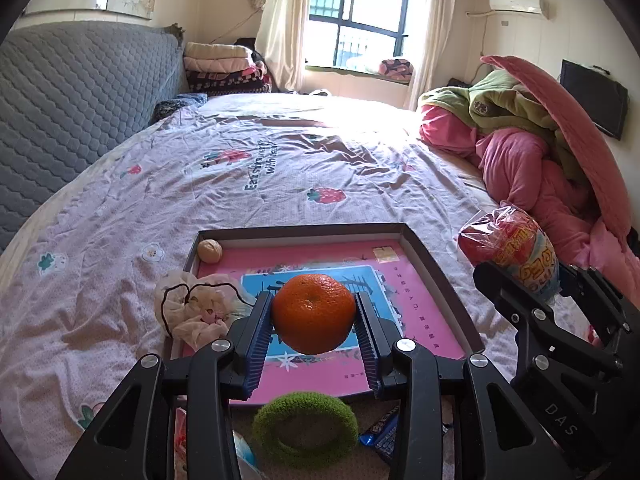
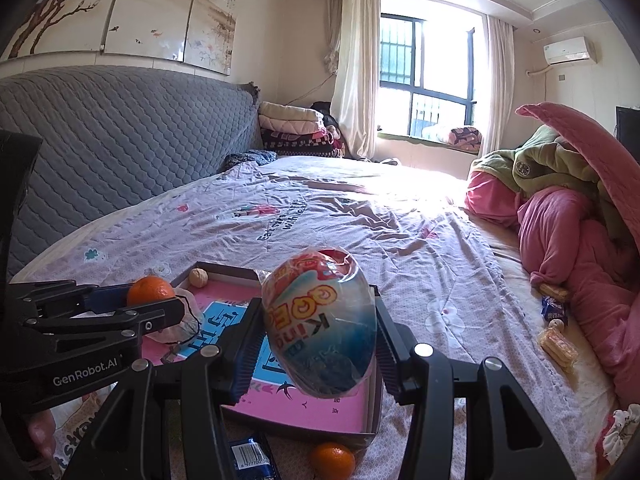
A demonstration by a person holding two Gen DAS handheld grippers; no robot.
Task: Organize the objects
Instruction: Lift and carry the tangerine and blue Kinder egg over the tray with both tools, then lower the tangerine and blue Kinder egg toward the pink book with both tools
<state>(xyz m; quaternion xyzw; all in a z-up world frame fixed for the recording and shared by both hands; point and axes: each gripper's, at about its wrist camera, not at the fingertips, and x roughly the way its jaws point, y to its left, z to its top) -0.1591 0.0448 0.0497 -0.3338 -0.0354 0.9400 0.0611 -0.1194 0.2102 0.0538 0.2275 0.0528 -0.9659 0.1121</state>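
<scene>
My left gripper [image 1: 314, 316] is shut on an orange tangerine [image 1: 313, 313], held above a shallow box tray [image 1: 436, 268] with a pink printed floor. A walnut [image 1: 210, 251] lies in the tray's far left corner. My right gripper [image 2: 320, 332] is shut on a plastic-wrapped egg-shaped toy [image 2: 322, 320], also over the tray [image 2: 304, 412]. In the left wrist view that toy [image 1: 516, 250] shows at the right in the right gripper [image 1: 532, 280]. The right wrist view shows the left gripper [image 2: 160, 300] with the tangerine [image 2: 150, 290] at the left.
A green knitted ring [image 1: 306, 428] and a blue snack wrapper [image 1: 382, 436] lie before the tray. A crumpled white cloth [image 1: 192, 308] hangs on its left rim. Another tangerine [image 2: 332, 460] lies near the tray. Wrapped biscuits [image 2: 558, 346] lie by the pink quilts [image 2: 580, 264].
</scene>
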